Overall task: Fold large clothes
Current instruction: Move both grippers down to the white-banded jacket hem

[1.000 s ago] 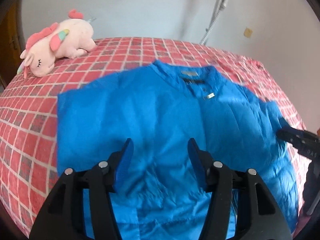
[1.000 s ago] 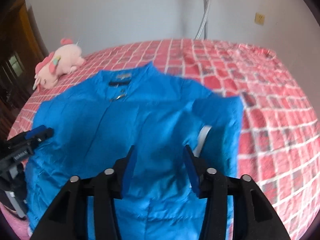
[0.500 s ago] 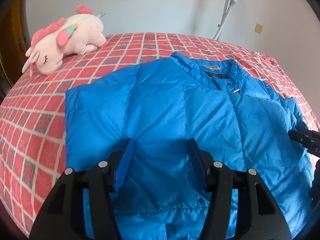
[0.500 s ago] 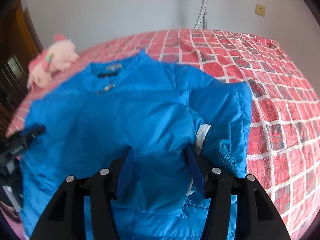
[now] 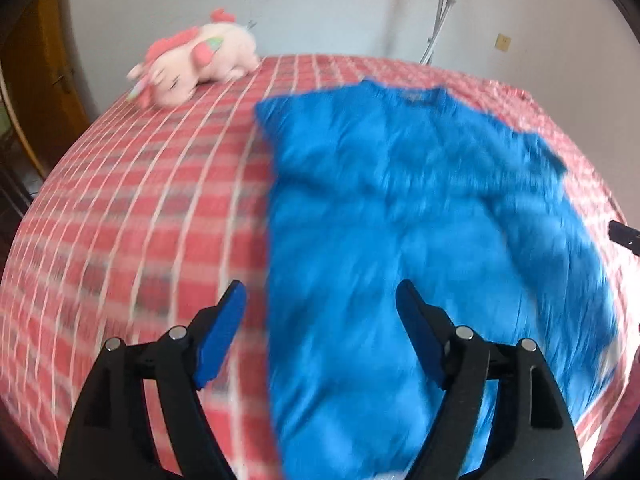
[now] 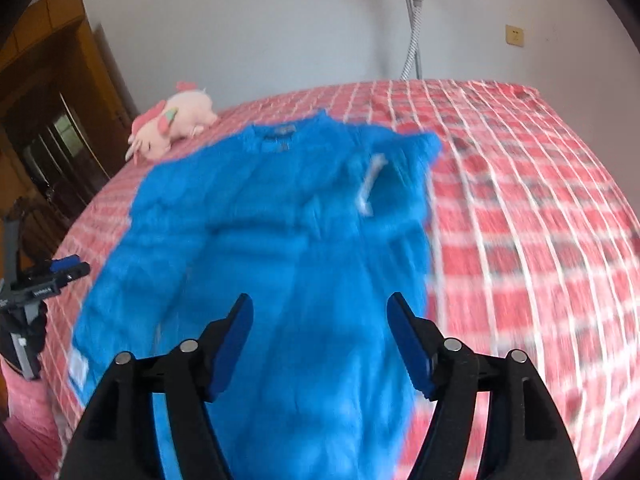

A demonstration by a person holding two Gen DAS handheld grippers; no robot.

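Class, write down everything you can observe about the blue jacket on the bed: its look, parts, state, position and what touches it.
The blue jacket is bright blue, looks puffy and quilted, and lies front up and flat on the red checked bedspread, collar away from the cameras, with a dark label inside. Its sleeves are folded in over the body; one shows a white strip by its cuff. The pictures are blurred, so no finer detail shows. Only the bedspread touches it; both hand-held grippers have open jaws that grip nothing.

Loads of bare bed [image 5: 132, 216] either side of the blue jacket [image 5: 420, 220]; only the plush unicorn [image 5: 196, 66] near the far-left corner is in the way.
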